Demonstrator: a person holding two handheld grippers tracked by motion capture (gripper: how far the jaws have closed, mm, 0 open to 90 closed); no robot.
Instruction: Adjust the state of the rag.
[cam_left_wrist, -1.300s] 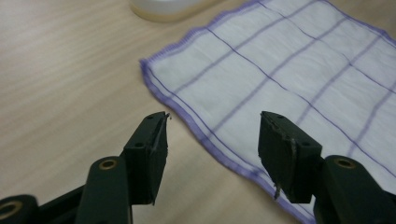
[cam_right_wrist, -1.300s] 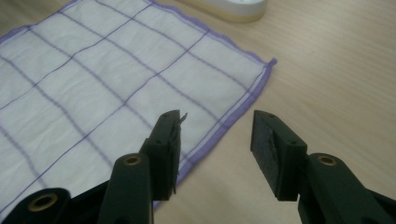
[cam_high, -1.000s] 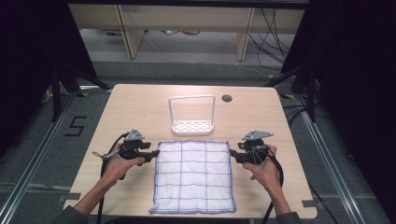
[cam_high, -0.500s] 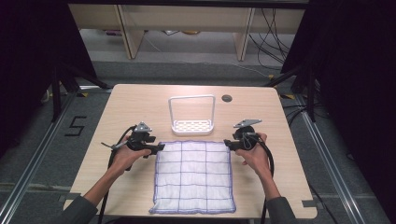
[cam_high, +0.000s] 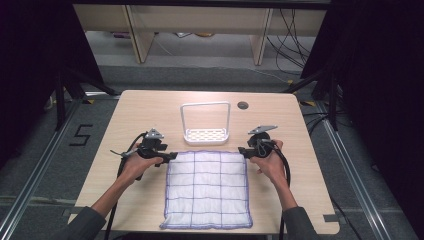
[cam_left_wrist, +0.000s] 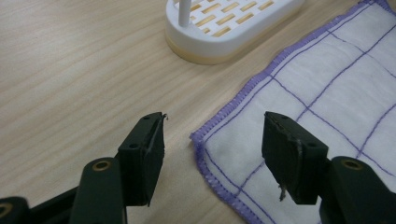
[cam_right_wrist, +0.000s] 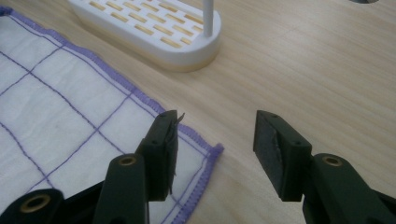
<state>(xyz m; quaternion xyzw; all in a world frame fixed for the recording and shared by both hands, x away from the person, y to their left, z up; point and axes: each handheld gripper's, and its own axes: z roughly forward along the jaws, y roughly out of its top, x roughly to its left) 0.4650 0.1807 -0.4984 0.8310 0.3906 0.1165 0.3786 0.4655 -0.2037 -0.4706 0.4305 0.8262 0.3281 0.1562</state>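
A white cloth (cam_high: 207, 187) with a purple grid and purple hem lies flat on the wooden table (cam_high: 150, 107). My left gripper (cam_high: 171, 156) sits at its far left corner (cam_left_wrist: 198, 138); its jaws have just been opening and now straddle that corner without pressing it. My right gripper (cam_high: 242, 150) is at the far right corner (cam_right_wrist: 215, 150), open, one jaw over the cloth (cam_right_wrist: 60, 116) and the other over bare wood. The cloth (cam_left_wrist: 336, 93) lies flat under both.
A white slotted stand with a tall wire handle (cam_high: 206, 134) stands just beyond the cloth's far edge, close to both grippers (cam_left_wrist: 224, 23) (cam_right_wrist: 154, 28). A dark round hole (cam_high: 243, 105) sits in the table farther back. Bare wood lies left and right of the cloth.
Both hands have moved inward and away from me along the cloth's sides to its far corners. The cloth has not shifted.
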